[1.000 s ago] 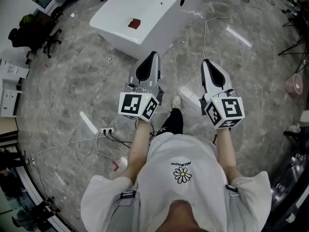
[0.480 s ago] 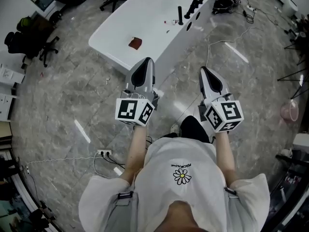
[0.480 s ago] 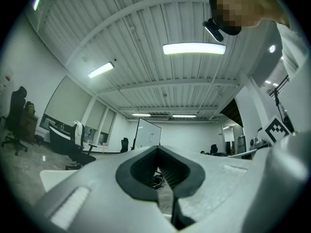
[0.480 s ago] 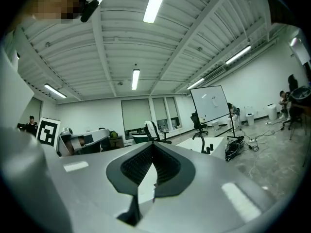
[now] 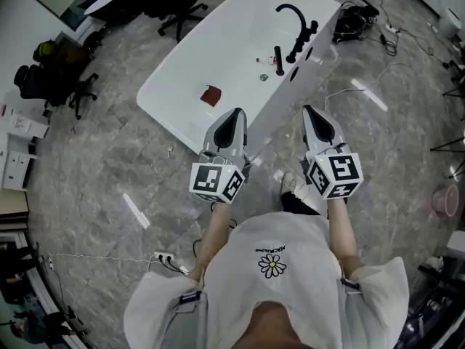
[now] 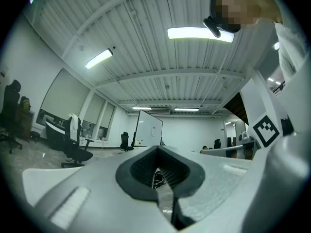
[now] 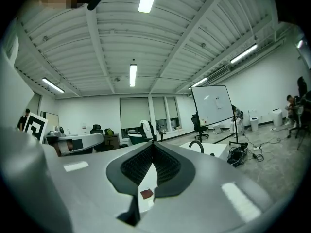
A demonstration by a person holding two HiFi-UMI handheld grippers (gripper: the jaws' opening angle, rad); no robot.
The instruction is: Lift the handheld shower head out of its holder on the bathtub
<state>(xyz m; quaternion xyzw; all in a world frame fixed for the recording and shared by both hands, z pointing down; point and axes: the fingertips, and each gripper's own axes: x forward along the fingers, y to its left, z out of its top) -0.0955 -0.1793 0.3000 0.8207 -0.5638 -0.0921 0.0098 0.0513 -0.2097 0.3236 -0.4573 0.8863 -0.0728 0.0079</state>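
The handheld shower head (image 5: 278,59) is seen upright ahead, well apart, nearer the right claw (image 5: 311,115); it and the left claw (image 5: 234,116) are closed, empty.

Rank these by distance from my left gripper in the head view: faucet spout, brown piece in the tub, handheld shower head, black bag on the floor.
1. brown piece, inside the tub, just ahead-left of the left gripper.
2. handheld shower head, upright on the tub's deck, ahead-right.
3. faucet spout, beyond it.
4. black bag, on the floor past the tub, far right.
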